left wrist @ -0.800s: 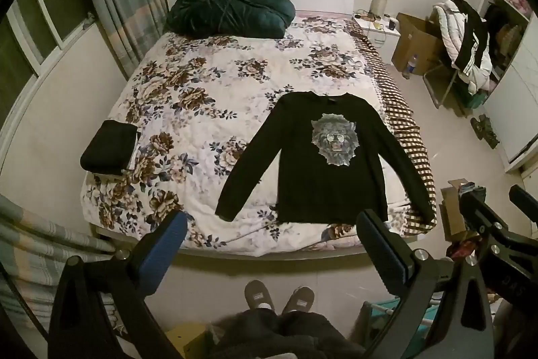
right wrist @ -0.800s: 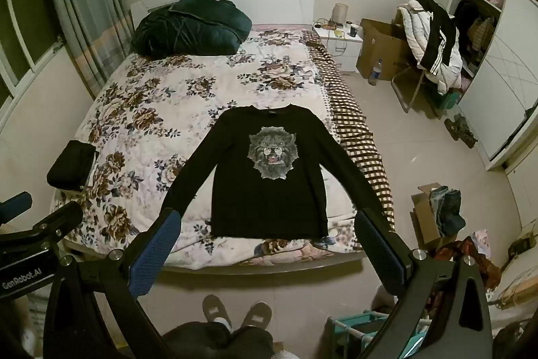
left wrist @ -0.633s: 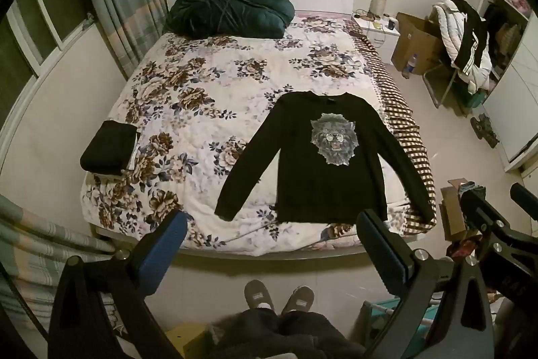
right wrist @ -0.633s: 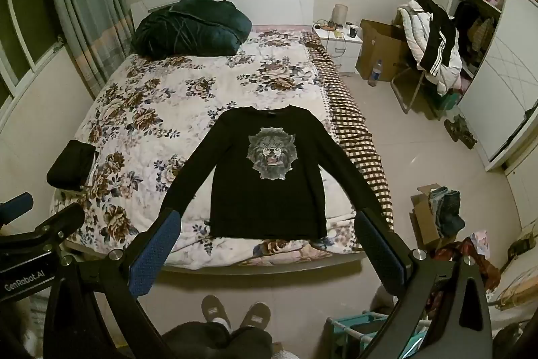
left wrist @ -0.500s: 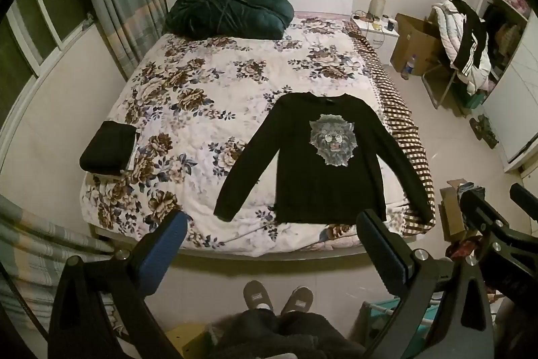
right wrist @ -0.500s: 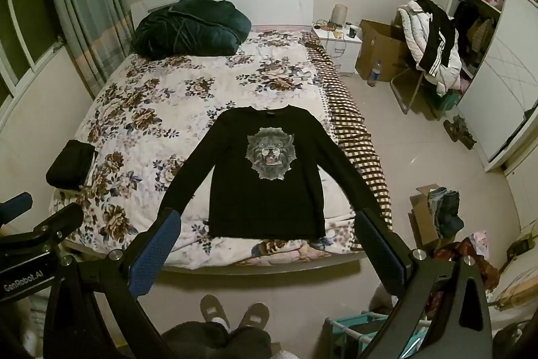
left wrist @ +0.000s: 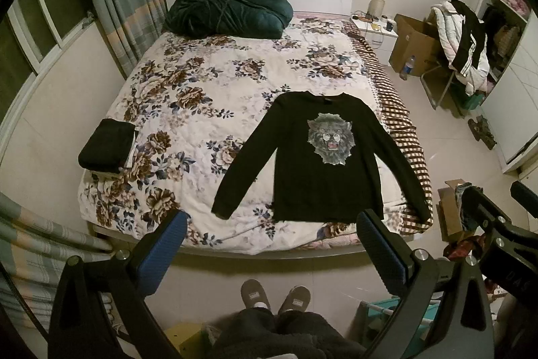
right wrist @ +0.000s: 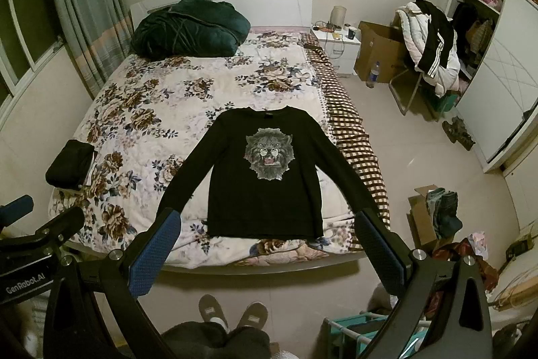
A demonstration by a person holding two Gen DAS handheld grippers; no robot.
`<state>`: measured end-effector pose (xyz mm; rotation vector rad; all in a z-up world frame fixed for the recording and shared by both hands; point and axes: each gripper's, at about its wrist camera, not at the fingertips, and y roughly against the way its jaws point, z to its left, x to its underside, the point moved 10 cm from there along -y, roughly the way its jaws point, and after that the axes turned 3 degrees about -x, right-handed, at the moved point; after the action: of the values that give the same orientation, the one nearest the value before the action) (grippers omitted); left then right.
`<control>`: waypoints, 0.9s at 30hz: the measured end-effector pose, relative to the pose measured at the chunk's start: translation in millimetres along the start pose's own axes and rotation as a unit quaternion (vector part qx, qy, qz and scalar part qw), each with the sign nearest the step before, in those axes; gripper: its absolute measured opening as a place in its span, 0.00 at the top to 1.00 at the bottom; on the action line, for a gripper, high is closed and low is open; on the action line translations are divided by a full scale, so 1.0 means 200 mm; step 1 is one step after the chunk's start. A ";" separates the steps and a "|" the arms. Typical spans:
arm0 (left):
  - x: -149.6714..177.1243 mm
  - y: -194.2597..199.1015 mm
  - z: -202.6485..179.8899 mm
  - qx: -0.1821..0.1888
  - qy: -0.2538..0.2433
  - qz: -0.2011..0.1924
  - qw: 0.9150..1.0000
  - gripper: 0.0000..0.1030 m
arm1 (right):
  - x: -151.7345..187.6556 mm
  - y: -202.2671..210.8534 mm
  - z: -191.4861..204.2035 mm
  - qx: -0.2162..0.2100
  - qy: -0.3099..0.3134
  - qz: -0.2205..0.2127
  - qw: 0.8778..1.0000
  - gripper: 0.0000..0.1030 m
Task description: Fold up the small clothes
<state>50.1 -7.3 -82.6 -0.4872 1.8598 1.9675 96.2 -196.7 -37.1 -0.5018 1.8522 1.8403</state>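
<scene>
You had a dim room with warm yellowish light from above, dark round corners in both views, walls and bed (left wrist: 235, 83) bent at the edges, soft shadows under the bed, middle sharp, little glare.

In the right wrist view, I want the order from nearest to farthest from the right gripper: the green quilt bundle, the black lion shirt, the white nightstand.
From the right gripper:
1. Black lion shirt, spread flat at the foot of the bed, straight ahead.
2. Green quilt bundle, at the headboard, ahead and left.
3. White nightstand, beside the bed's head, ahead and right; only slightly farther than the bundle.
</scene>
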 end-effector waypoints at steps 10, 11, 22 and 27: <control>0.00 0.00 0.00 0.002 0.000 -0.001 1.000 0.00 | 0.01 0.02 0.01 -0.001 0.000 -0.001 1.000 0.00; 0.00 0.00 0.00 0.002 0.000 -0.002 1.000 0.00 | 0.01 0.02 0.02 -0.001 0.000 -0.001 1.000 0.00; 0.02 0.02 -0.07 0.002 0.001 -0.004 1.000 0.00 | 0.01 0.03 -0.02 0.000 0.000 -0.002 1.000 0.00; 0.02 0.02 -0.06 0.001 0.001 -0.006 1.000 0.00 | 0.01 0.03 -0.03 0.000 0.000 -0.003 1.000 0.00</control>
<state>44.3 -19.9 -81.1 -0.4983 1.8560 1.9574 90.6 -201.5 -32.8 -0.5075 1.8497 1.8361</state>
